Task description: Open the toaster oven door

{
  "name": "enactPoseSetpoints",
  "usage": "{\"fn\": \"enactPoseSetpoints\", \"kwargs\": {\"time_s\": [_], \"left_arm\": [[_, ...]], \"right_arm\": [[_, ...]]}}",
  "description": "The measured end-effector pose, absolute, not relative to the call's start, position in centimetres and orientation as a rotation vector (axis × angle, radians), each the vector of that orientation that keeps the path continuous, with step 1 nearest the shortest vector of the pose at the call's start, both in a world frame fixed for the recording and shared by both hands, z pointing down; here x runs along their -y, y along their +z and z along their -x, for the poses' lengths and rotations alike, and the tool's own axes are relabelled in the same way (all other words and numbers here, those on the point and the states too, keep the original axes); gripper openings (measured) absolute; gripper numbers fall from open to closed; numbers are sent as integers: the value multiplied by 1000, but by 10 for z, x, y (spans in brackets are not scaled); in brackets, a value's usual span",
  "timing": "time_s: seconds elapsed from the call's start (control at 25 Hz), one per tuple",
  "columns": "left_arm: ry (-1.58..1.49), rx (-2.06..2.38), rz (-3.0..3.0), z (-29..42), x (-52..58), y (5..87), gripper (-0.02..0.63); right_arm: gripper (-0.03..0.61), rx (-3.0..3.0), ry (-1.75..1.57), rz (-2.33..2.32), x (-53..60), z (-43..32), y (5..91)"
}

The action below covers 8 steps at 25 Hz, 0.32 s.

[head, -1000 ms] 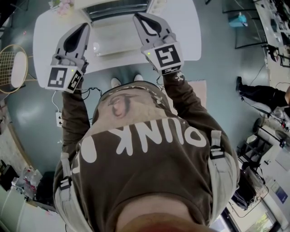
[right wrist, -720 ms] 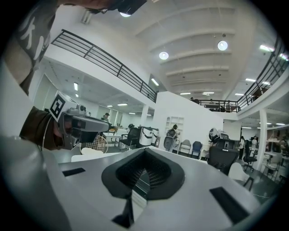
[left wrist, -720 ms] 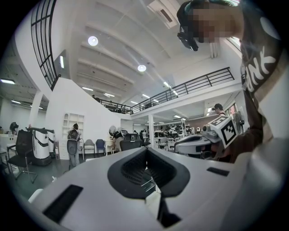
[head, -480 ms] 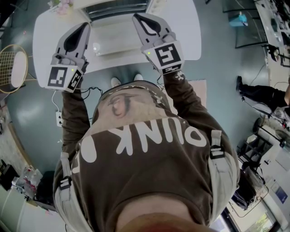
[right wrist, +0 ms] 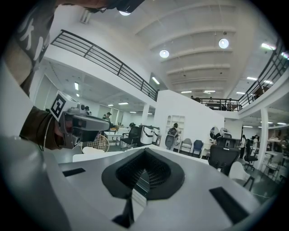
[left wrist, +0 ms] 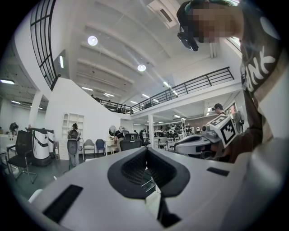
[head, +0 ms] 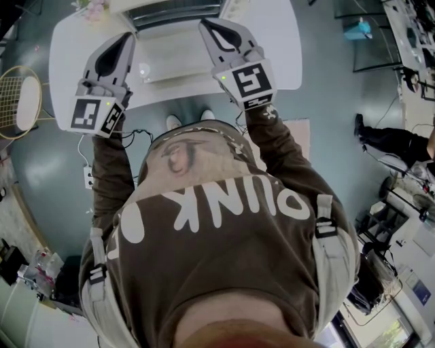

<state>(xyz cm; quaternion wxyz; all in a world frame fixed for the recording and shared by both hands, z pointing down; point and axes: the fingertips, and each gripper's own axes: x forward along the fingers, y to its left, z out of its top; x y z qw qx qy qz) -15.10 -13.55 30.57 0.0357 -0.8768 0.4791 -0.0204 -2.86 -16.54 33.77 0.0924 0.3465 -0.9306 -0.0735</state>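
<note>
The toaster oven [head: 175, 9] stands at the far edge of the white table [head: 64, 54], cut off by the top of the head view. A pale flat panel [head: 178, 60] lies in front of it; I cannot tell whether that is its door. My left gripper [head: 126, 39] is held above the table at the panel's left, jaws together with nothing in them. My right gripper [head: 206, 26] hovers at the panel's right, close to the oven front, also shut and empty. Both gripper views look out into the room: left gripper [left wrist: 146, 151], right gripper [right wrist: 144, 151].
Pink flowers [head: 92, 8] sit on the table's far left corner. A round wire-mesh seat [head: 17, 102] stands left of the table. A power strip [head: 88, 178] and its cable lie on the floor near my shoes [head: 175, 124]. Another person [head: 389, 139] is off to the right.
</note>
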Motion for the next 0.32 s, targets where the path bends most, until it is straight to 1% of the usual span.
{"fn": "enactPoseSetpoints", "kwargs": {"time_s": [0.32], "left_arm": [[-62,-1472,2695,151,137,304,3]], "right_arm": [[6,2755,-226,-1036,167,27,336]]}}
